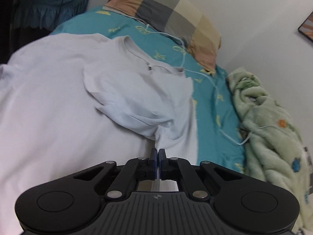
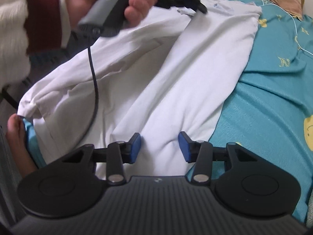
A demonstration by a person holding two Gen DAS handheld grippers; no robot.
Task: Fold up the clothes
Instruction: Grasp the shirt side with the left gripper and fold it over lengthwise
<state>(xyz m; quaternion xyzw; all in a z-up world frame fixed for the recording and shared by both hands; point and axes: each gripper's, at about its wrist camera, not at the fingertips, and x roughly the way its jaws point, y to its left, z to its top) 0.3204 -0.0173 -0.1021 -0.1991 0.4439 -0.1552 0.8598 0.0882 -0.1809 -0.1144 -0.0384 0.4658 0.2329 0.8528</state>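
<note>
bed point(image 1: 211, 101), pillow point(image 1: 172, 19), blanket point(image 1: 270, 117) beside shirt point(image 1: 68, 90)

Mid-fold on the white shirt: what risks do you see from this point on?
1. The left tool pinches only a small bunch of the white shirt; it may slip out as the fold is carried.
2. The right tool is open over the hem, so that side may drag and wrinkle.
3. A thin light cord lies across the teal sheet beside the shirt and could snag.
</note>
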